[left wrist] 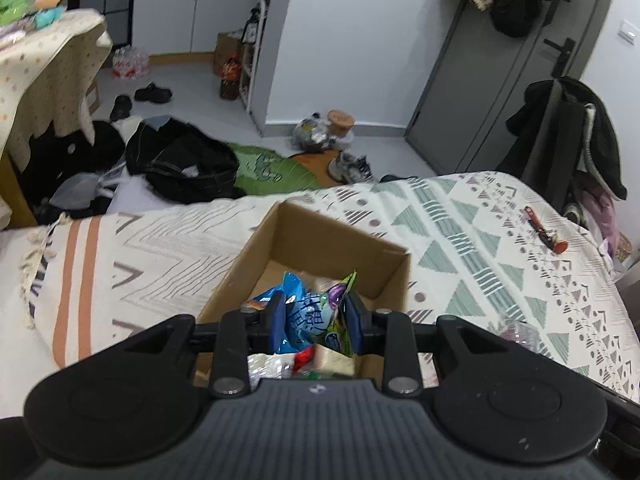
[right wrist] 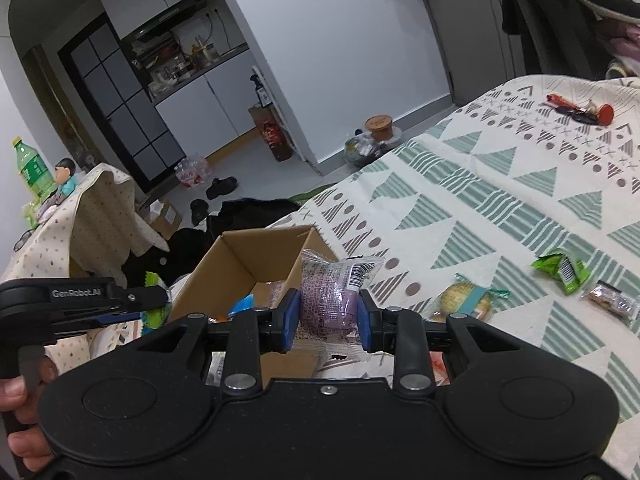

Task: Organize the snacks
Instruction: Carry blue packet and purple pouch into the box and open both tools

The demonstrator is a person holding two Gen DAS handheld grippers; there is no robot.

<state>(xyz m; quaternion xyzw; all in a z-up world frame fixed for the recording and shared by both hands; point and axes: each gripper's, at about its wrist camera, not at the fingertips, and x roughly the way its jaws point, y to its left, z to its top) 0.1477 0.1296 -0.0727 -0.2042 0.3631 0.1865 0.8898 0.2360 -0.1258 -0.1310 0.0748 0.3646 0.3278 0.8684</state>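
Left tongs [left wrist: 316,320] clamp a crinkled blue packet [left wrist: 306,316]; right tongs [right wrist: 329,316] clamp a purple wrapped snack [right wrist: 330,300].

Patterned bed [right wrist: 500,184]: cardboard box [right wrist: 240,256], loose snacks [right wrist: 560,270].

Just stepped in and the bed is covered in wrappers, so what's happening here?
A person is sorting snacks into a cardboard box on the bed. The left gripper holds a blue snack packet over the box, and the right gripper holds a purple wrapped snack by its rim. A few snacks, like the green packet, remain on the blanket.
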